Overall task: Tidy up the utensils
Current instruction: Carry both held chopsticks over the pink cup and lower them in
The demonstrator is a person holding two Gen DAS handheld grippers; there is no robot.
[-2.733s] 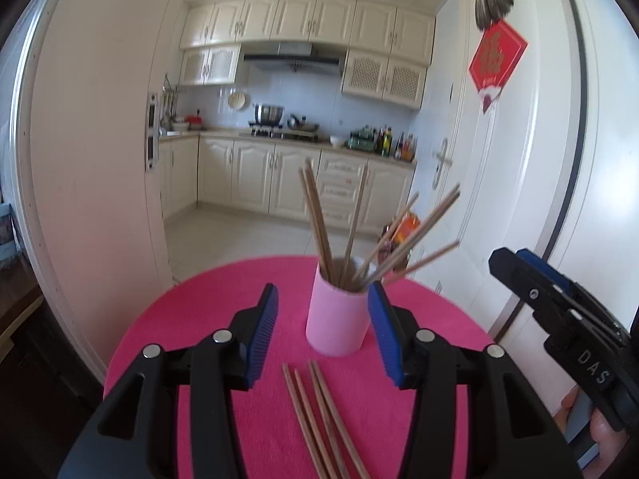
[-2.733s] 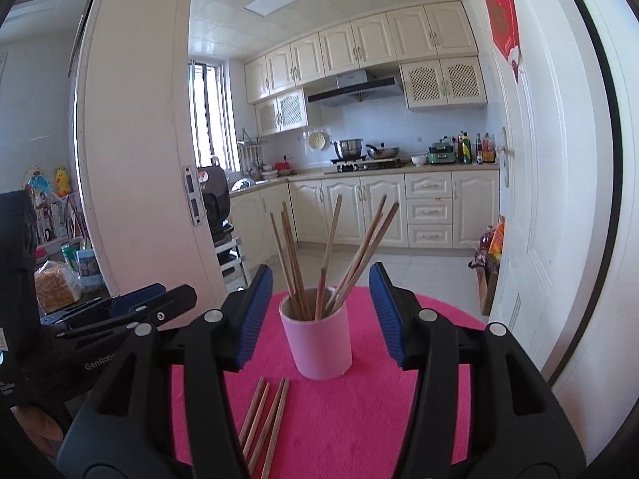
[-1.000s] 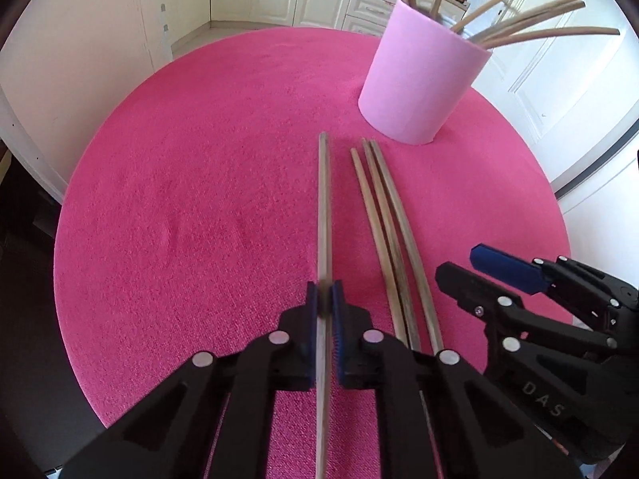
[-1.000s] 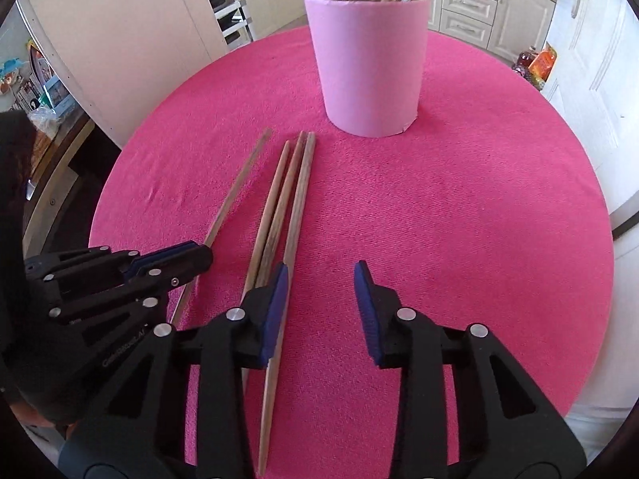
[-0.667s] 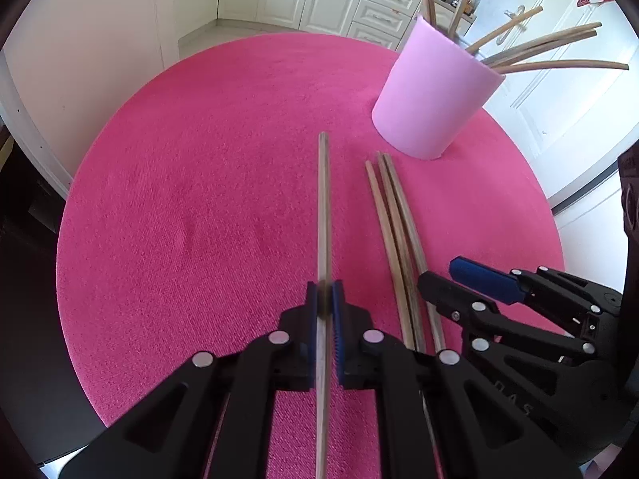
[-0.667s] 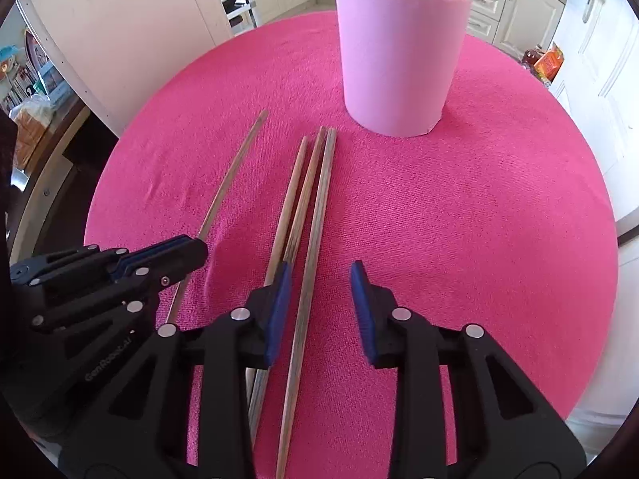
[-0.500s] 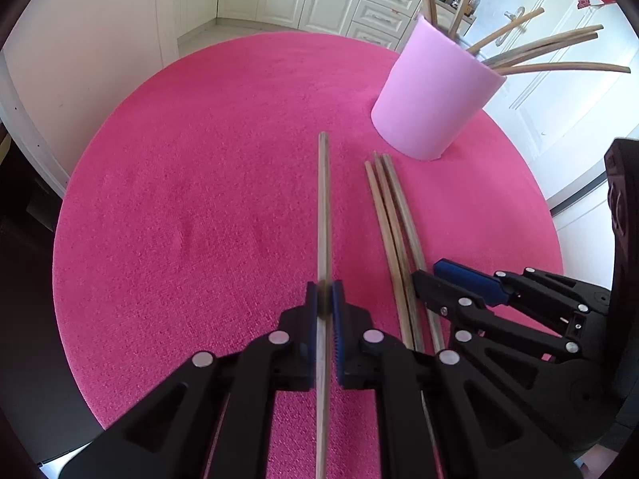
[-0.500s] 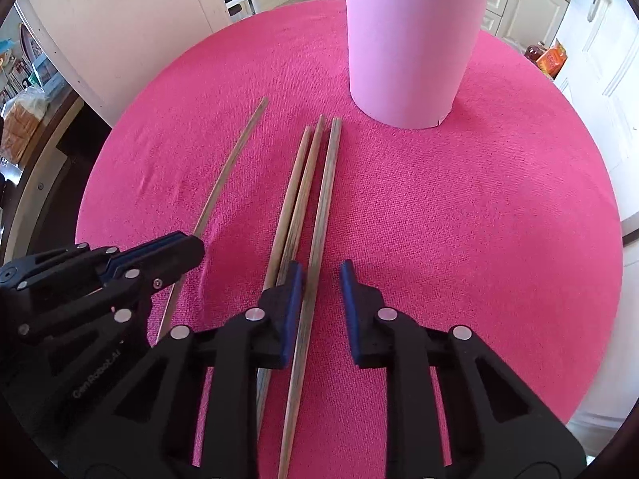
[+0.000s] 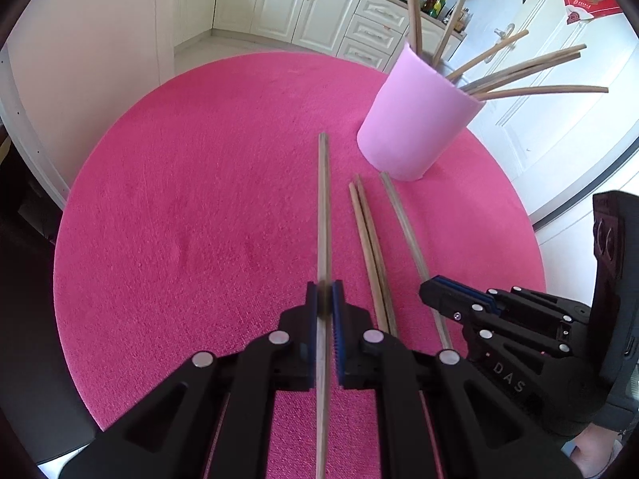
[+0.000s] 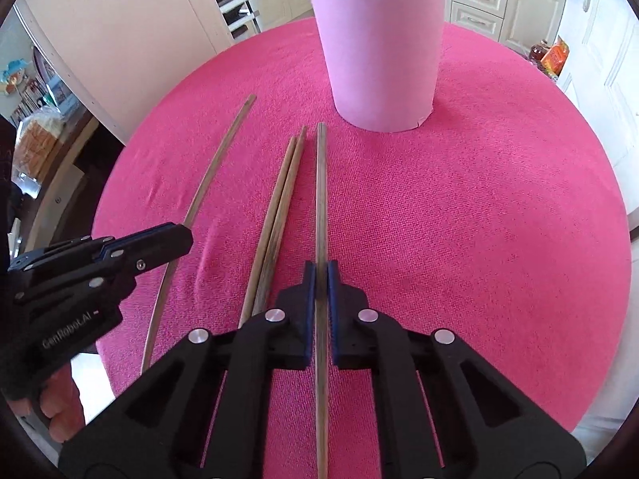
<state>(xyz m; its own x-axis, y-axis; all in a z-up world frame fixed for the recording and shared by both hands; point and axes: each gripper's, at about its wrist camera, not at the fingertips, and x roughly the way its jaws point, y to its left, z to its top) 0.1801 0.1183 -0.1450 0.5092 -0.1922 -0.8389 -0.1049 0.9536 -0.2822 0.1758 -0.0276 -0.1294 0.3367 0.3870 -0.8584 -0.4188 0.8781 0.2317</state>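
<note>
"DAS" on right gripper (image 9: 433,297), "GenRobot.AI" on left gripper (image 10: 181,239)

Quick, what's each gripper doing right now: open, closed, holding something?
Left gripper: closed on one chopstick.
Right gripper: closed on another chopstick, the one nearest the pink cup.

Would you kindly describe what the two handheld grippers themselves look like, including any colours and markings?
Both are black plastic frames with silver rivets and blue ribbed pads on the fingers. The left gripper carries pale "GenRobot.AI" lettering on its side, seen from the right wrist view. The right gripper shows "DAS" on its side in the left wrist view. A dark sleeve edge appears beside the left one; no cables show.
</note>
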